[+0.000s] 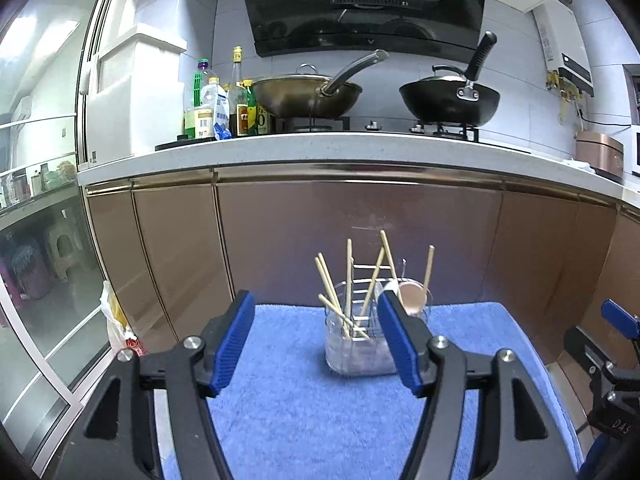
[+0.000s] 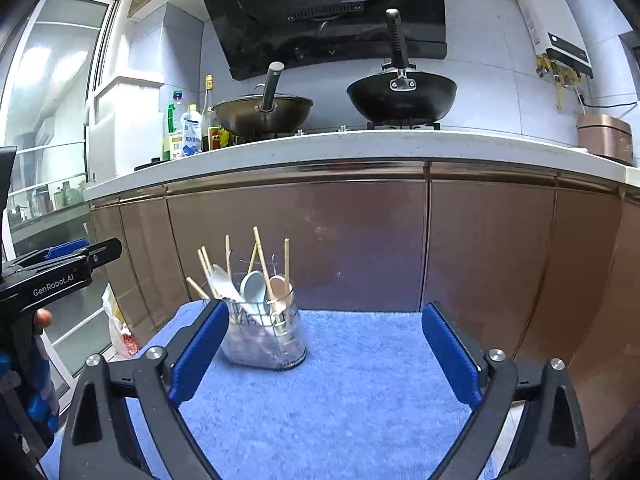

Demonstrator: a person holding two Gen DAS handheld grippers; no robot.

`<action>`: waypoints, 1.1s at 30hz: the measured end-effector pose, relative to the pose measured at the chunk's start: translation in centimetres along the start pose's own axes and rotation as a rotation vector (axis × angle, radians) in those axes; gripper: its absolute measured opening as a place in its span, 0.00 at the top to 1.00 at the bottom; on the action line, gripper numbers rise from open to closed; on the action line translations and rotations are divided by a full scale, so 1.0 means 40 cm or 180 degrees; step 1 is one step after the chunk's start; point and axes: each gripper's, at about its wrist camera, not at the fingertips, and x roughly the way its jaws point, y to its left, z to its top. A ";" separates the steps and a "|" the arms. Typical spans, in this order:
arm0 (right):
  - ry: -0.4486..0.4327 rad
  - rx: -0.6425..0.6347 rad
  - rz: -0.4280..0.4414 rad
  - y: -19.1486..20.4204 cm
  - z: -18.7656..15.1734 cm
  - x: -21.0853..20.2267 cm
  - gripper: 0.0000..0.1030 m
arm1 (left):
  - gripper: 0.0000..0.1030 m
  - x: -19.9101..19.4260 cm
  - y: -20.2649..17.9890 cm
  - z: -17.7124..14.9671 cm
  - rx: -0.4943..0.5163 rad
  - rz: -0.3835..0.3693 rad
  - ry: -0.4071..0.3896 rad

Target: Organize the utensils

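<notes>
A clear holder (image 2: 264, 336) stood on a blue towel (image 2: 360, 392), toward the far edge and close to the brown cabinet doors (image 2: 320, 240). Wooden chopsticks (image 2: 262, 264) leaned out of it at mixed angles, and 3 spoons sat among them: a white spoon (image 2: 224, 280), a pale blue spoon (image 2: 254, 286) and a pinkish spoon (image 2: 280, 290) (the left camera showed only the pinkish one clearly).

The left gripper (image 1: 320, 340) was spread wide, its blue pads (image 1: 234, 344) well apart and nothing between them; the holder (image 1: 356, 340) sat beyond, just inside the right-hand pad. The right gripper (image 2: 326, 350) was likewise wide open and held nothing, with the holder nearer its left-hand finger.

Above the cabinets ran a white counter (image 2: 320, 148). On it were a bronze wok (image 2: 264, 116), a black wok (image 2: 400, 96) and a cluster of bottles (image 2: 188, 132). A black range hood (image 2: 320, 12) hung over the stove, and a copper-colored cooker (image 2: 604, 136) sat at the counter's right end.
</notes>
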 end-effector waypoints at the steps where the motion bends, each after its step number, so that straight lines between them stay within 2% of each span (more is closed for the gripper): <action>1: 0.0005 -0.0004 -0.0004 0.001 -0.002 -0.004 0.05 | 0.39 -0.007 0.000 -0.002 -0.0002 -0.0007 0.0003; 3: 0.0000 -0.0001 0.0001 0.006 -0.007 -0.020 0.01 | 0.39 -0.023 0.003 -0.009 -0.0001 -0.0012 0.0007; 12: 0.0012 0.0028 -0.0026 0.013 -0.021 -0.075 0.00 | 0.32 -0.087 0.020 -0.028 -0.0013 -0.0022 -0.0010; 22: 0.0023 0.0013 -0.0114 0.030 -0.040 -0.130 0.00 | 0.31 -0.153 0.030 -0.049 0.0070 -0.0064 -0.0047; 33: 0.0019 -0.0033 -0.0126 0.037 -0.053 -0.156 0.00 | 0.25 -0.200 0.028 -0.067 0.0106 -0.0031 -0.0208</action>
